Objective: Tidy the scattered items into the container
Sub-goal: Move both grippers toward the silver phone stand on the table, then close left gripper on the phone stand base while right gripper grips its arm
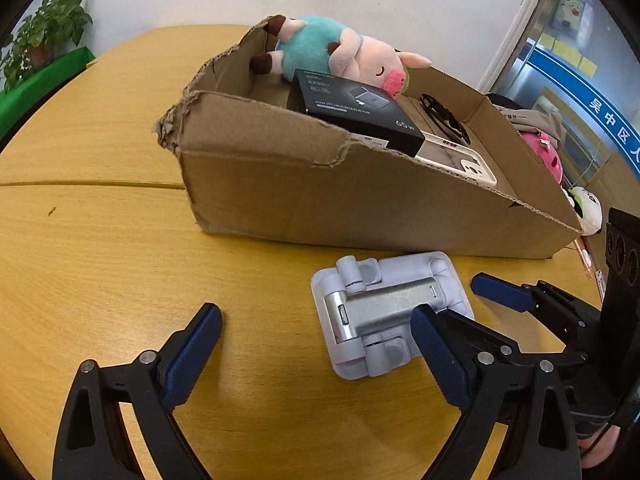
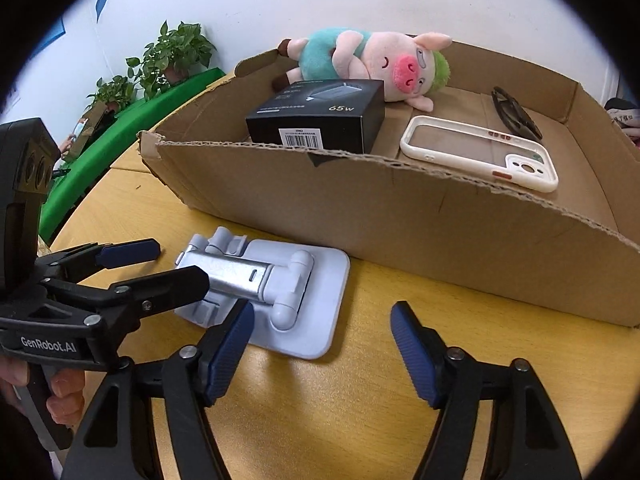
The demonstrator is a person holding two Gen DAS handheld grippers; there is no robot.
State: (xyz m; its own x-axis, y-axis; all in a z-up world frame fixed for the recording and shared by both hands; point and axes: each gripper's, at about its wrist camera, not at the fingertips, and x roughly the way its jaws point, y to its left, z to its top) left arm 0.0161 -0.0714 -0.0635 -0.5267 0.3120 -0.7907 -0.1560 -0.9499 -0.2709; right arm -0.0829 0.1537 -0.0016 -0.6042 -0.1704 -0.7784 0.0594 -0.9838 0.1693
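A pale grey folding phone stand (image 1: pixel 384 312) (image 2: pixel 280 292) with a metal arm lies flat on the yellow table, just in front of the cardboard box (image 1: pixel 280 196) (image 2: pixel 360 216). My left gripper (image 1: pixel 316 320) (image 2: pixel 168 264) is open and low over the stand's one end: one finger hangs above the metal arm, the other over bare table. My right gripper (image 2: pixel 322 320) is open at the stand's other end, its left pad by the near edge and nothing pressed. The box holds a plush pig (image 2: pixel 380 60), a black charger box (image 2: pixel 320 116), a white phone case (image 2: pixel 480 152) and a black ring-shaped item (image 2: pixel 516 114).
The box's torn near wall stands higher than the stand. Potted plants (image 2: pixel 176 52) and a green cloth (image 2: pixel 132 128) lie beyond the table's far left. A pink item (image 1: pixel 546 156) and a small white plush (image 1: pixel 588 208) sit behind the box. A person's hand (image 2: pixel 60 396) grips the left handle.
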